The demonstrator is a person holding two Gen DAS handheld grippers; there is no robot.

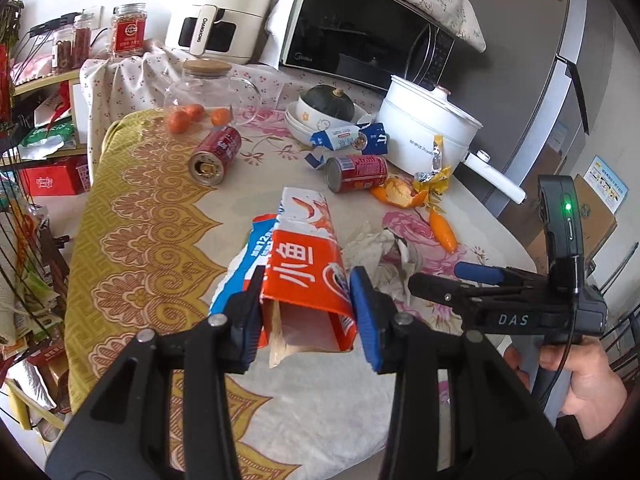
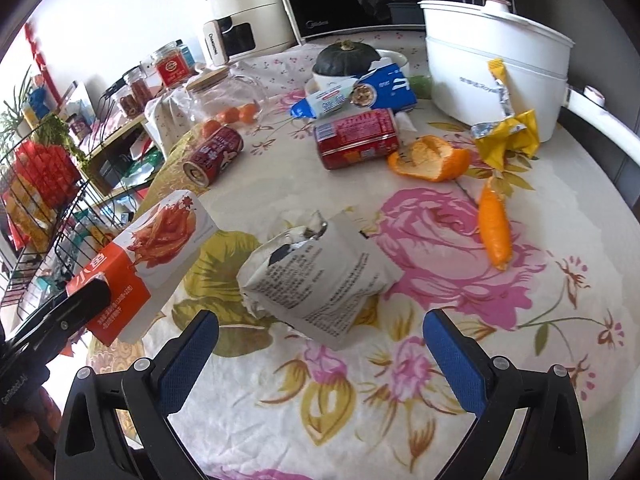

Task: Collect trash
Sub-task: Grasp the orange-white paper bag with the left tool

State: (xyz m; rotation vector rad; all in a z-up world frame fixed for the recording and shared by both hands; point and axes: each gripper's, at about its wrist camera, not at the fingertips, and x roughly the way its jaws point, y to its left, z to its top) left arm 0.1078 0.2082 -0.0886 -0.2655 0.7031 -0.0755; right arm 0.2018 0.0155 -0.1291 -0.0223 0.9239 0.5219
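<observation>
The orange box (image 1: 308,280) is clamped at its open end between the pads of the left gripper (image 1: 306,312) and appears lifted off the table (image 2: 400,420) near its left edge. The right gripper (image 2: 320,352) is held with fingers wide apart, just short of the crumpled bag (image 2: 320,276), which lies mid-table. A grasp on the bag seems next: the pads must be brought around it, then closed.

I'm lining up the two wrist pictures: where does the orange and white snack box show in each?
Left wrist: the orange and white snack box sits low in the centre, clamped between the left gripper pads.
Right wrist: same box at the left edge, left gripper finger on its orange end.
Shared landmark: the crumpled white paper bag beside it.
</observation>
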